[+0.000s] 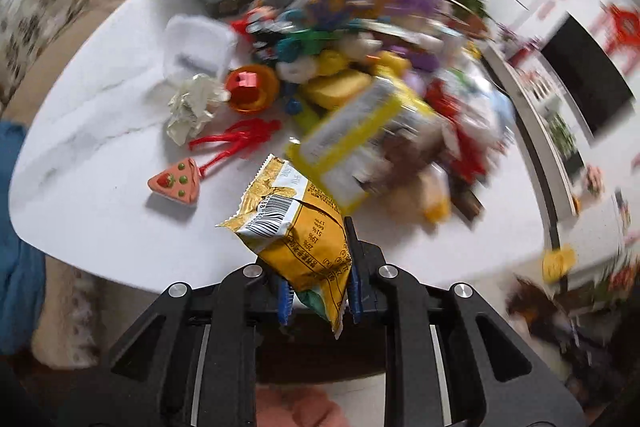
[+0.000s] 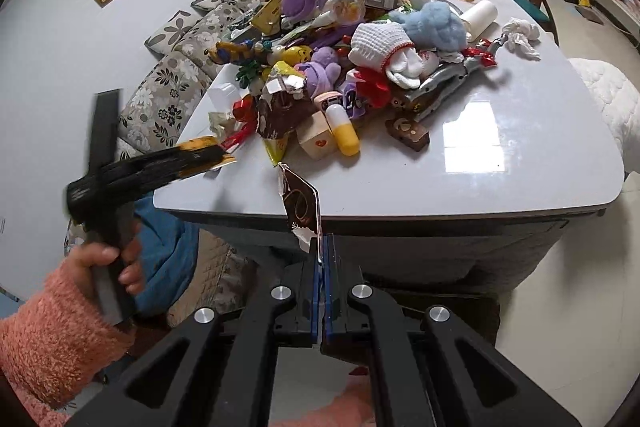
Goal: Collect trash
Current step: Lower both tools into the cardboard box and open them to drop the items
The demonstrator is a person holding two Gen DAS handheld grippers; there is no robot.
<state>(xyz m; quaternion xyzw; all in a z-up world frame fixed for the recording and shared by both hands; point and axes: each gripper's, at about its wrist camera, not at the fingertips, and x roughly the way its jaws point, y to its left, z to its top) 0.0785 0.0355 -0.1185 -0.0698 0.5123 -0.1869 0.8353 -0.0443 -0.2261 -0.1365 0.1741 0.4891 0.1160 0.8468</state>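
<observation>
Gripping yellow snack wrapper [image 1: 298,227]: left tongs [image 1: 318,297] | right tongs [image 2: 321,281] clamp brown wrapper [image 2: 301,203] | toy pile [image 2: 340,47] ahead

Right gripper [image 2: 321,259] clamped on a torn brown wrapper [image 2: 301,205] at the white table [image 2: 460,187] edge. Left gripper [image 2: 224,157] blurred, gripping a yellow packet [image 2: 200,143]. Beyond, a heap of toys [image 2: 340,39].

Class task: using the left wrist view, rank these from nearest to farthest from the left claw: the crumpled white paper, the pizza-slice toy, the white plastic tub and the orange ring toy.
1. pizza-slice toy, left of the left claw, near the table edge.
2. crumpled white paper, farther in, left.
3. orange ring toy, just right of the paper; close to call with it.
4. white plastic tub, farthest, behind the paper.
</observation>
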